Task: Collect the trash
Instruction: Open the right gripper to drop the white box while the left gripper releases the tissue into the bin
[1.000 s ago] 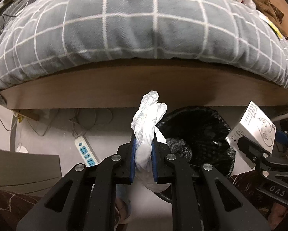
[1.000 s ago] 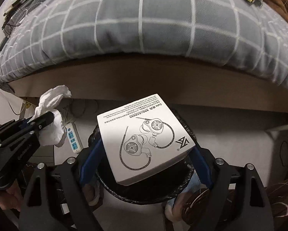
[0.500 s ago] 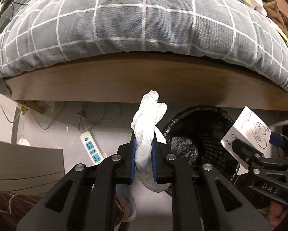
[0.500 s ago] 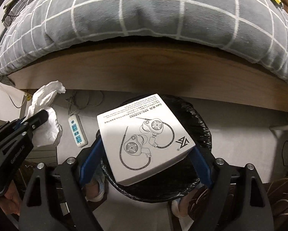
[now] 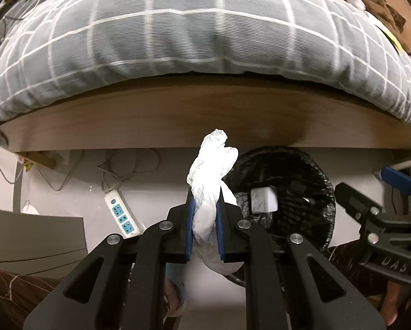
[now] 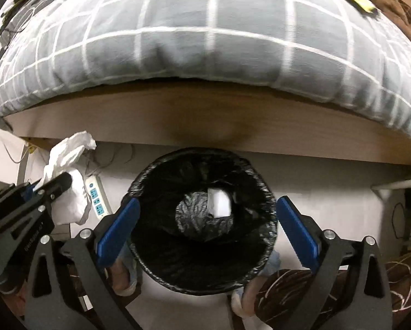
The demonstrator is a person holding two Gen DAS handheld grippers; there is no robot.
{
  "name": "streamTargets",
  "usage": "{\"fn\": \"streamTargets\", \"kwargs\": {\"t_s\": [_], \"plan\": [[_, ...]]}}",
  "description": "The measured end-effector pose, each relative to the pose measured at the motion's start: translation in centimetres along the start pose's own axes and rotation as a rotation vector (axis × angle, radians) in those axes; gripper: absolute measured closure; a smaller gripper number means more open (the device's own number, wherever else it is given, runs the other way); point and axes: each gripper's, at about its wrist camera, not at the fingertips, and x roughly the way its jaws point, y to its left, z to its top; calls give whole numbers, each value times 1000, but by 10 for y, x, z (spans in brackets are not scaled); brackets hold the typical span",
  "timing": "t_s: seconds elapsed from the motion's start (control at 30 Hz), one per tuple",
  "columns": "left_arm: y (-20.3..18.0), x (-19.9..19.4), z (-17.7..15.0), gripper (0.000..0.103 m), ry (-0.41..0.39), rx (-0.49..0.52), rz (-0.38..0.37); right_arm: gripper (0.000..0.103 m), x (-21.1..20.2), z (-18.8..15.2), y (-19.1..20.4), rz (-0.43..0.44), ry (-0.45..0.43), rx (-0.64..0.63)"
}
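Dropped from the right claw (image 6: 205, 220), whose jaws are opening with nothing between them, the white box (image 6: 219, 203) now lies inside the bin (image 6: 202, 280) below. Left claw (image 5: 204, 228) clamps the crumpled tissue (image 5: 209, 181), bin just right.

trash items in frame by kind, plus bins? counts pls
Crumpled white tissue, clamped in the left gripper: 1
White box, inside the bin: 1
Black-lined bin: 1
Total: 3
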Motion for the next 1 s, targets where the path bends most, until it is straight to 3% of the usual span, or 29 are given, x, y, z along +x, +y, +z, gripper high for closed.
{"fn": "streamTargets", "kwargs": {"t_s": [0.53,1.0], "plan": [[-82,10,1,90,31,88,-114,8,-29,-21,-81,-95,-81,81],[-106,26,-9,87,57,133,-87,8,-30,-27,-95,-113,-79,107]]}}
